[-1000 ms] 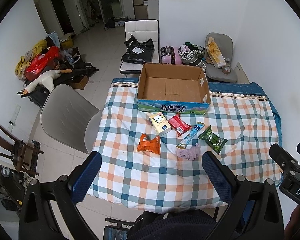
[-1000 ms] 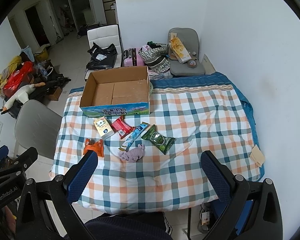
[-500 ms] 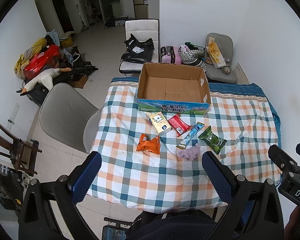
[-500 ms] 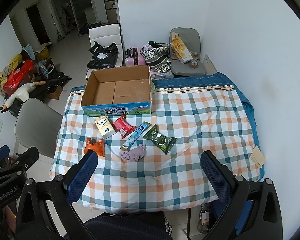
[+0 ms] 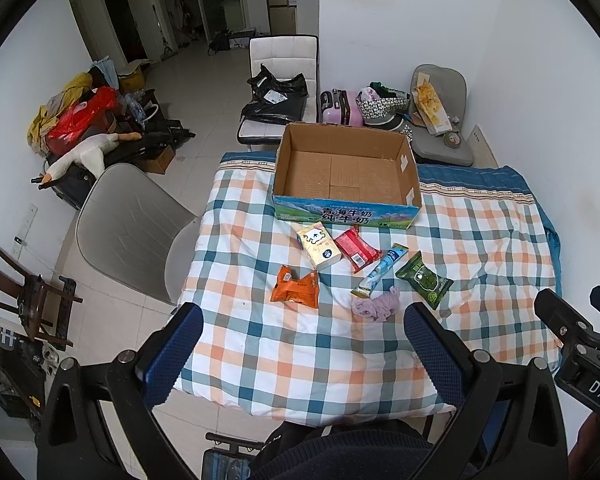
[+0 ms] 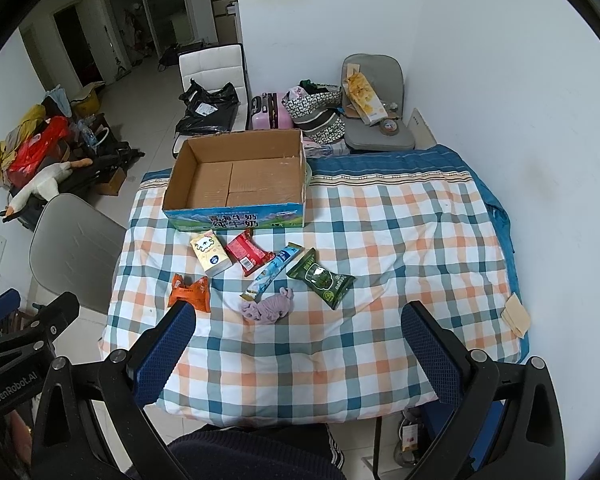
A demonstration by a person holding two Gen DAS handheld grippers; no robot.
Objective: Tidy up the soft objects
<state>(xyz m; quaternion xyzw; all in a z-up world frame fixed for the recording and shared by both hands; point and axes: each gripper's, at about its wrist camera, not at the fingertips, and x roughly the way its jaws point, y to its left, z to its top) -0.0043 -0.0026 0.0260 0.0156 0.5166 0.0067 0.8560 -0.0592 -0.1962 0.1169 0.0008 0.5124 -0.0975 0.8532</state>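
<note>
On the checked tablecloth [image 5: 300, 352] lie an orange packet [image 5: 296, 290] [image 6: 190, 293], a cream tissue pack [image 5: 319, 245] [image 6: 211, 251], a red packet [image 5: 357, 249] [image 6: 247, 252], a blue tube sachet [image 5: 380, 274] [image 6: 272, 270], a green packet [image 5: 423, 280] [image 6: 321, 278] and a lilac cloth toy [image 5: 376, 306] [image 6: 269, 306]. Behind them stands an empty cardboard box [image 5: 346, 174] [image 6: 238, 178]. My left gripper [image 5: 300, 356] and right gripper [image 6: 298, 354] hover open above the table's near edge, nothing between their fingers.
A grey chair [image 5: 128, 220] stands at the table's left side. A white chair [image 5: 280, 84] with black bags, a pink suitcase [image 5: 340, 106] and a grey seat [image 5: 440, 120] crowd the far end. The wall runs along the right. Clutter lies on the floor at left.
Both views have shifted only slightly; the objects on the table have not moved and both grippers remain open.
</note>
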